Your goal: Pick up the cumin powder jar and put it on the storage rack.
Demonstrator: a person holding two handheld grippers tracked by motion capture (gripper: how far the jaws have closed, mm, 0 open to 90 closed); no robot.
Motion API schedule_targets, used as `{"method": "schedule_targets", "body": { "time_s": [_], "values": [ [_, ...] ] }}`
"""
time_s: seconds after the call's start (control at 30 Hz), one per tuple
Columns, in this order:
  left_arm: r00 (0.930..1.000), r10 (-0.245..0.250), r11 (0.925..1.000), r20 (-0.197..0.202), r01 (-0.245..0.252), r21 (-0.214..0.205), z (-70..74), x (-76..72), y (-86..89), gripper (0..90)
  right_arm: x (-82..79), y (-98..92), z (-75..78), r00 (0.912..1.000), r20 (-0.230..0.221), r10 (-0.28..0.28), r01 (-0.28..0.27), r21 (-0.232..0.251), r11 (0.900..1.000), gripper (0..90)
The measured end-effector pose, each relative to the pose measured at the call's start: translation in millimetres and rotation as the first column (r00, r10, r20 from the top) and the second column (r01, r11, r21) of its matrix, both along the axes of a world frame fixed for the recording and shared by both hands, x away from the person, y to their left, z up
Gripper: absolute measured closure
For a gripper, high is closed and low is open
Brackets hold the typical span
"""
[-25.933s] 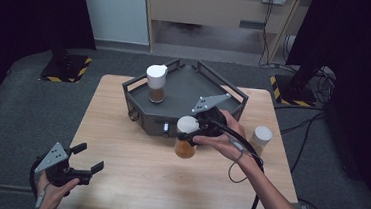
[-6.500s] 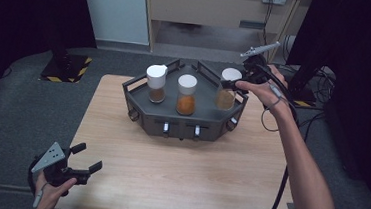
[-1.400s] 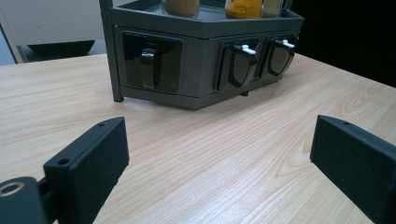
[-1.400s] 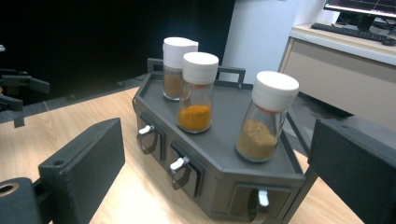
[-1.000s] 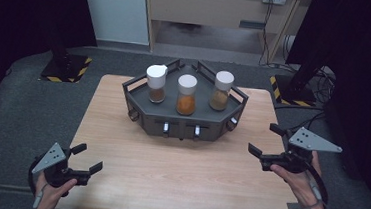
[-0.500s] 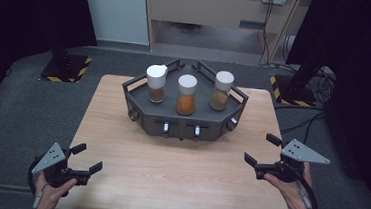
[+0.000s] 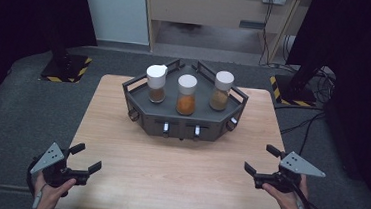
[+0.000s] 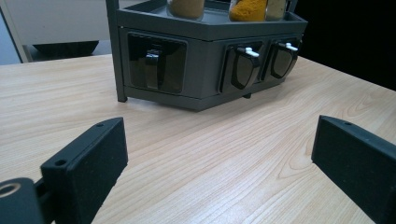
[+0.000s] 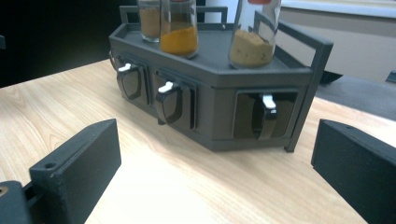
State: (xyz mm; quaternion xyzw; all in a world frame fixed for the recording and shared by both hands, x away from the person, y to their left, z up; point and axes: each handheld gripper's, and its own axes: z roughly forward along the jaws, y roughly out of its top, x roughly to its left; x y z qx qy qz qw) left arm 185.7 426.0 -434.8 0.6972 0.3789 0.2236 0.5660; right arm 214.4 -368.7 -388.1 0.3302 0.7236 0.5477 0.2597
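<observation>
- The right gripper point(image 7: 260, 163) has dropped to the table's near edge, its jaws just opened wide with nothing between them; the rack point(image 7: 182, 118) stands well ahead of its fingertips.
- With the last jar point(image 7: 221, 91) set down, the loading looks complete.
- The left gripper point(image 7: 85, 158) rests spread open and empty.
- Count: three spice jars on one rack, four drawer handles visible, two grippers.

A pale wooden table point(image 7: 134, 155) stands on grey carpet point(image 7: 18, 106), with yellow-black striped stand bases point(image 7: 66, 68) at the back corners and a light cabinet point(image 7: 216, 6) behind
</observation>
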Motion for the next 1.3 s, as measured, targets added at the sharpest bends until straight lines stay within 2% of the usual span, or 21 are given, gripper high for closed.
{"method": "schedule_targets", "body": {
  "time_s": [0.27,0.5,0.87,1.3],
  "values": [
    [1.0000,0.004,0.9999,0.002,-0.004,-0.011,-0.9,-0.4,0.8,0.5,-8.5,-2.6,-18.5,0.9992,-0.032,-0.024,0.024,0.008,0.9997,1.1],
    [0.9999,-0.005,0.9998,0.011,0.005,-0.018,-2.2,-0.3,2.1,0.0,-15.5,-2.0,-32.7,0.9986,-0.028,-0.045,0.046,0.023,0.9987,1.1],
    [0.9999,-0.004,0.9999,0.012,0.004,-0.016,-1.9,-0.7,1.9,0.0,-19.7,-1.2,-42.3,0.9973,-0.034,-0.065,0.066,0.020,0.9976,1.1],
    [0.9998,-0.005,0.9998,0.017,0.006,-0.018,-2.1,-1.2,2.1,0.0,-29.3,1.0,-53.8,0.9952,-0.012,-0.097,0.097,0.021,0.9950,1.1]
  ]
}}
